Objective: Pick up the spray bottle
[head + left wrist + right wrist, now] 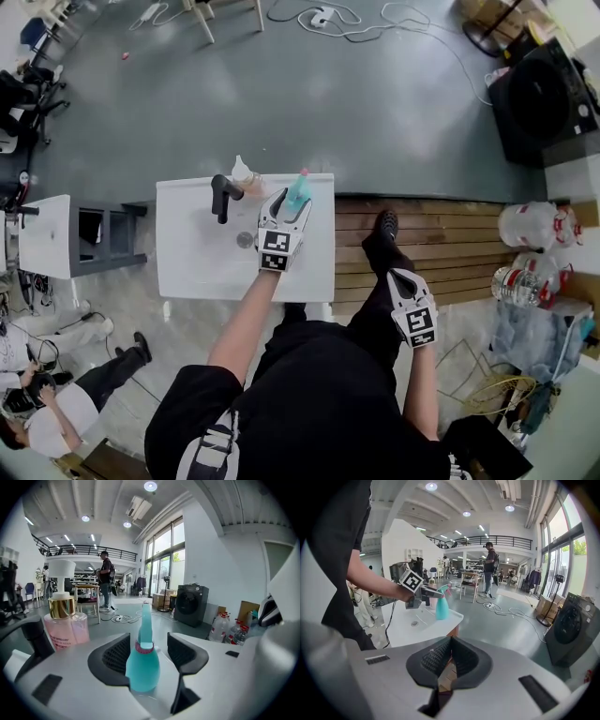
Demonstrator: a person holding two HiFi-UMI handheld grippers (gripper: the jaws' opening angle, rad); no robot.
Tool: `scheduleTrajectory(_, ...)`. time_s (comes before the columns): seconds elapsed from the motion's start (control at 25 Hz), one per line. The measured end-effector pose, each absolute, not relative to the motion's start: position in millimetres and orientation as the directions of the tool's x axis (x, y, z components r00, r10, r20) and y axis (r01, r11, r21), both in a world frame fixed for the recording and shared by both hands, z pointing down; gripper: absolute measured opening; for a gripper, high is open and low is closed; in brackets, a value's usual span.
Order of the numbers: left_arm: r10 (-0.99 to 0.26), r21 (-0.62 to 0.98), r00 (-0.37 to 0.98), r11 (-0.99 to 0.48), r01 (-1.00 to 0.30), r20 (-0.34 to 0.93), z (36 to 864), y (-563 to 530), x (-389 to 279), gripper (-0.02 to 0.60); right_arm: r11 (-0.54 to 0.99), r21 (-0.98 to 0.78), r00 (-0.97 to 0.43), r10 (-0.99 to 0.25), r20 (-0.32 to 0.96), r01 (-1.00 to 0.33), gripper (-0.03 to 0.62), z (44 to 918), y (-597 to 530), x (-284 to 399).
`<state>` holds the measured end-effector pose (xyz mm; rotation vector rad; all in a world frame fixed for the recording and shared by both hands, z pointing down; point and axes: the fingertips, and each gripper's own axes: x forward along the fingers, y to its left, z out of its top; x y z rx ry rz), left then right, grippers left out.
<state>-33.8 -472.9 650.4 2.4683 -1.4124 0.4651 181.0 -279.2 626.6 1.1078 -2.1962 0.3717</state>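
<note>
The teal spray bottle (298, 190) (143, 667) stands upright near the far right edge of the white table (197, 258). Its neck carries a pink collar. My left gripper (291, 202) (149, 649) is open, one jaw on each side of the bottle's body, and a gap shows at each pad. In the right gripper view the bottle (442, 607) and the left gripper (433, 592) appear across the room. My right gripper (384, 230) (449, 654) is shut on nothing, held off the table's right side over the wooden decking.
A pink bottle with a gold cap (243, 172) (65, 629) and a black pump dispenser (222, 195) stand left of the spray bottle. A black washing machine (544, 94) and water jugs (530, 227) are at the right. A white shelf unit (52, 236) stands left; a person (56, 412) sits at lower left.
</note>
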Motion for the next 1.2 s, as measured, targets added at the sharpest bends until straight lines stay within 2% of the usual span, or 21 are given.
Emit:
scheduleTrajectory(0.56,-0.8,0.048,0.451,-0.472,-0.88,0.397,666.9,-494.9,-26.2,0.252,0.626,0.031,-0.45,-0.593,0.668,-0.779,0.017,642.7,-284.9,189.5)
scheduleTrajectory(0.84,-0.817,0.04,0.427,-0.448,-0.893,0.387,668.6,-499.1,-26.6,0.17,0.628,0.025,-0.452,-0.587,0.672,-0.778,0.017,646.2,-286.3,195.1)
scheduleTrajectory(1.2,-0.796,0.033,0.442,-0.472,-0.881,0.415,670.9,-492.7,-24.6,0.164,0.632,0.022,-0.462,-0.588,0.663,-0.774,0.017,645.4,-286.6,187.3)
